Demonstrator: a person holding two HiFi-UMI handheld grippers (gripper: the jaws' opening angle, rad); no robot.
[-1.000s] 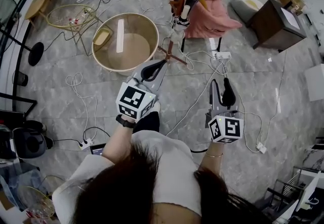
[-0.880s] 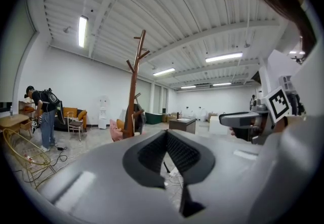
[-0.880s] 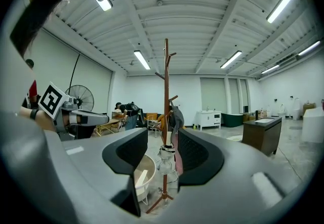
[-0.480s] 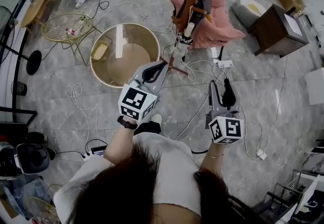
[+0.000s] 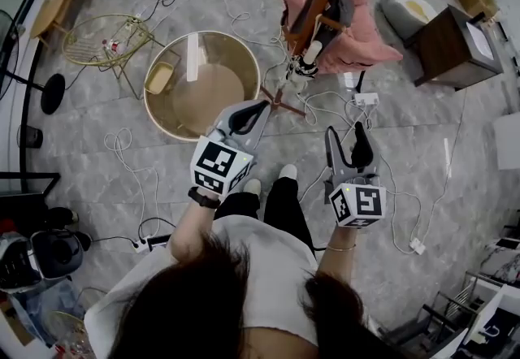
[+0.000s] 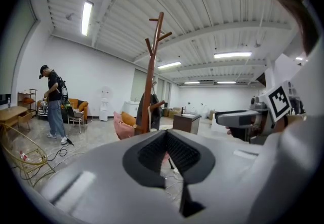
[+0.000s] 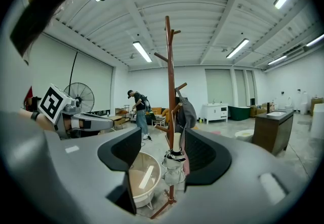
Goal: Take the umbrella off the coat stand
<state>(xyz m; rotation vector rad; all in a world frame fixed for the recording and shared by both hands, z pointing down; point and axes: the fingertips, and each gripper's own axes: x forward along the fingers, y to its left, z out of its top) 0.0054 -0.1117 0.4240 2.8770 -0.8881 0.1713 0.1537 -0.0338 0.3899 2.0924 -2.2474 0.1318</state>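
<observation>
the umbrella [image 7: 173, 166] is folded shut, its pale grey-white fabric loosely bunched, with a cream cylindrical handle at the top. it hangs upright, handle up, low on the coat stand [image 7: 168, 81], close against the pole. the coat stand is a tall reddish-brown wooden pole with short pegs angled upward, standing upright on splayed legs.

- The left gripper [image 5: 260, 105] is held out ahead, roughly level, with its jaws together and empty.
- The right gripper [image 5: 346, 136] points forward beside it. Its jaws have just been opening and stand wide, gripping nothing.
</observation>
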